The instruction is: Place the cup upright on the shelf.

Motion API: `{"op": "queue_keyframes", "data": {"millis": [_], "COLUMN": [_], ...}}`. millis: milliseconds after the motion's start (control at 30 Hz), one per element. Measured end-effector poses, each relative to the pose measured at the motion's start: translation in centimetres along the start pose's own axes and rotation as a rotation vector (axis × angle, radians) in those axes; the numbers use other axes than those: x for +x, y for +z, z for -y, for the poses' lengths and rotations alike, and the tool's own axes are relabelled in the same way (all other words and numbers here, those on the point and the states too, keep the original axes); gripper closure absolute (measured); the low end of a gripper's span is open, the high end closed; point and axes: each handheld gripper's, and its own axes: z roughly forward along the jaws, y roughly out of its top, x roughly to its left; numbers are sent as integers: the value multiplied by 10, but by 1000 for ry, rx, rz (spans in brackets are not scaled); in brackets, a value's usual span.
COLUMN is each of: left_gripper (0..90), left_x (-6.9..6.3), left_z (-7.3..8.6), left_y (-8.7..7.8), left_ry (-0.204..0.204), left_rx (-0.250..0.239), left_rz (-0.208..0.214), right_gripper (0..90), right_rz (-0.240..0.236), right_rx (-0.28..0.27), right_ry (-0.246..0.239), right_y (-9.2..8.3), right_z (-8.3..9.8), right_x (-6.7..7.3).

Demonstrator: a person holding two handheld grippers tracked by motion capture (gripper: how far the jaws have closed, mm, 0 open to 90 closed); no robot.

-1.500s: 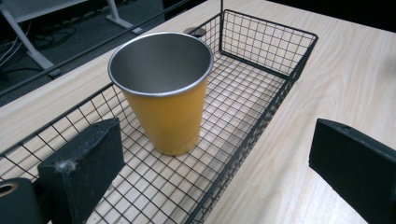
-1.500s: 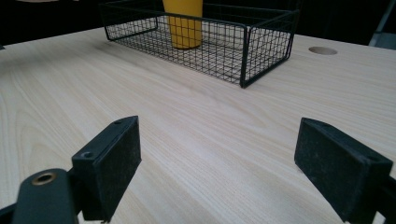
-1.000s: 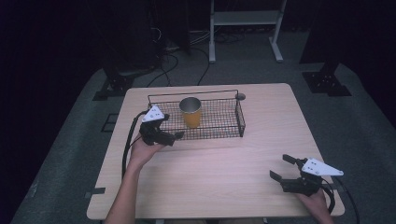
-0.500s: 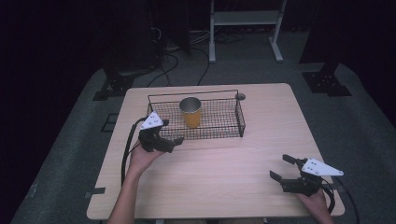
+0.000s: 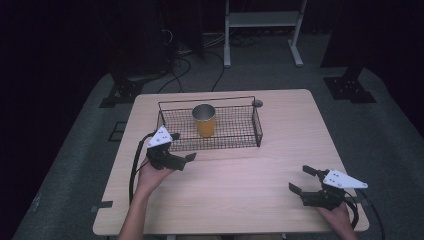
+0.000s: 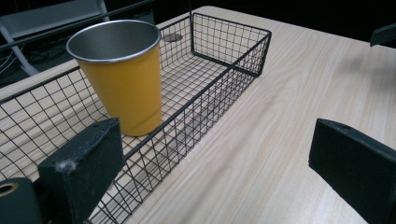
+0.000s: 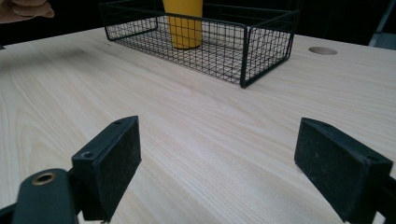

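A yellow metal cup (image 5: 204, 120) stands upright inside a black wire basket (image 5: 235, 142) at the far middle of the wooden table. My left gripper (image 5: 186, 161) hovers just in front of the basket's near left side, open, with nothing between its jaws. In the left gripper view the cup (image 6: 126, 84) rises behind the basket's near wall (image 6: 224, 79), beyond my open left gripper (image 6: 215, 140). My right gripper (image 5: 299, 179) rests open near the table's front right corner. The right gripper view has its jaws wide apart around my right gripper (image 7: 219, 135), over bare wood, with basket (image 7: 261, 42) and cup (image 7: 184, 23) far ahead.
A round cable hole (image 5: 257, 103) sits in the tabletop (image 5: 280, 150) just behind the basket's right end. Bare wood stretches between the basket and the front edge. A white shelf frame (image 5: 260, 20) and cables lie on the floor beyond the table.
My left gripper has drawn back a little from the basket toward the table's front edge. The right gripper, cup and basket have stayed put.
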Motion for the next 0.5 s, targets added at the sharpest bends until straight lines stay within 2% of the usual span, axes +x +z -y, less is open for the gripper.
{"op": "queue_keyframes", "data": {"millis": [500], "left_gripper": [26], "left_x": [-16], "left_z": [17], "left_y": [-14], "left_ry": [-11], "left_rx": [-40], "left_rz": [-7], "right_gripper": [136], "right_rz": [1], "right_rx": [2], "right_ry": [1], "right_y": [0], "right_z": [0], "right_x": [0]}}
